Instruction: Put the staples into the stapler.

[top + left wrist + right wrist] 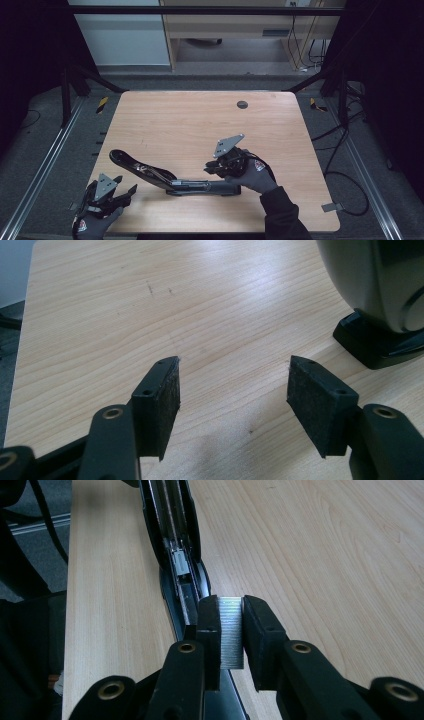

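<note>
Staple strip (231, 632) clamped in right hand-held gripper (231, 645); no legible writing.

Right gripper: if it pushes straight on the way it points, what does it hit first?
Likely the opened stapler: the right gripper, shut on a strip of staples, points along its open magazine channel, just ahead. Exact gap unclear.

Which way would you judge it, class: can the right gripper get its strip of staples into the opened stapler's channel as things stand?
Probably yes: the right gripper holds the staple strip just above the stapler, whose lid is swung back, baring the channel.
</note>
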The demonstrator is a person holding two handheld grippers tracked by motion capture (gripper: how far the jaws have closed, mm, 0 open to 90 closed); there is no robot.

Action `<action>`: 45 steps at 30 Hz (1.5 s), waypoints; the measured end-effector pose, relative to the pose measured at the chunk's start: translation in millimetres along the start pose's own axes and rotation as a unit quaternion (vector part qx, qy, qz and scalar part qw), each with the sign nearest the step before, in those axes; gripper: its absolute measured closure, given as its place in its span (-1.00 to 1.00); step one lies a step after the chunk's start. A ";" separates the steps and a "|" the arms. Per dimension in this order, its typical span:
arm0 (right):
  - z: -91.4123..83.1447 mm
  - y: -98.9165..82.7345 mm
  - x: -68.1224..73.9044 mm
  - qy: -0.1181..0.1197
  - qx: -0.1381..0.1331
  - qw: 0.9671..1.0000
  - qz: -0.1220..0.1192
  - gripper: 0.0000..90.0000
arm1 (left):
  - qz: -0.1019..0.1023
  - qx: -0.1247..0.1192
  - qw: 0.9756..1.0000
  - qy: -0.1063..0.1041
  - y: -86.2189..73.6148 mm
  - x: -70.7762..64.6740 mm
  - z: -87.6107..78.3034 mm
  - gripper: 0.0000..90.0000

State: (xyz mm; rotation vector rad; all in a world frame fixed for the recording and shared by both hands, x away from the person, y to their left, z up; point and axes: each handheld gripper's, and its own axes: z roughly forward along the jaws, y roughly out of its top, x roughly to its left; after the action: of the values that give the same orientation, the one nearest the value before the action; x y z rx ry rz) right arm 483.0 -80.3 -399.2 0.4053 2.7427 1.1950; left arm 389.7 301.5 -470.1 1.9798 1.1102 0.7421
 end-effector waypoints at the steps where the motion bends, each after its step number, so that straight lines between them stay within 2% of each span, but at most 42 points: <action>1: 1.0 0.2 0.0 0.002 0.001 1.000 -0.001 0.74 | 0.000 0.000 1.000 0.000 0.0 0.1 0.0 -0.16; 19: 16.3 2.3 3.5 0.021 0.012 1.000 -0.016 0.74 | -0.001 0.000 1.000 -0.001 -0.1 -0.1 0.1 -0.16; 36: 25.9 -0.7 5.5 0.033 0.020 0.999 -0.020 0.74 | 0.000 0.000 1.000 -0.001 -0.2 -0.3 0.1 -0.16; 39: 27.4 -1.3 4.8 0.038 0.019 0.999 -0.027 0.74 | 0.000 0.000 1.000 -0.001 -0.2 -0.3 0.2 -0.16; 45: 30.3 -2.4 5.4 0.040 0.027 0.999 -0.024 0.74 | 0.001 0.000 1.000 -0.001 -0.2 -0.3 0.1 -0.16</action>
State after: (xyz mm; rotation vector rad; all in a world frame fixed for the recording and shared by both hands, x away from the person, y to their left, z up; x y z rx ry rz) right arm 483.9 -59.0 -421.6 0.3014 2.8412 1.1526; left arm 389.6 301.2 -470.3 1.9806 1.1082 0.7410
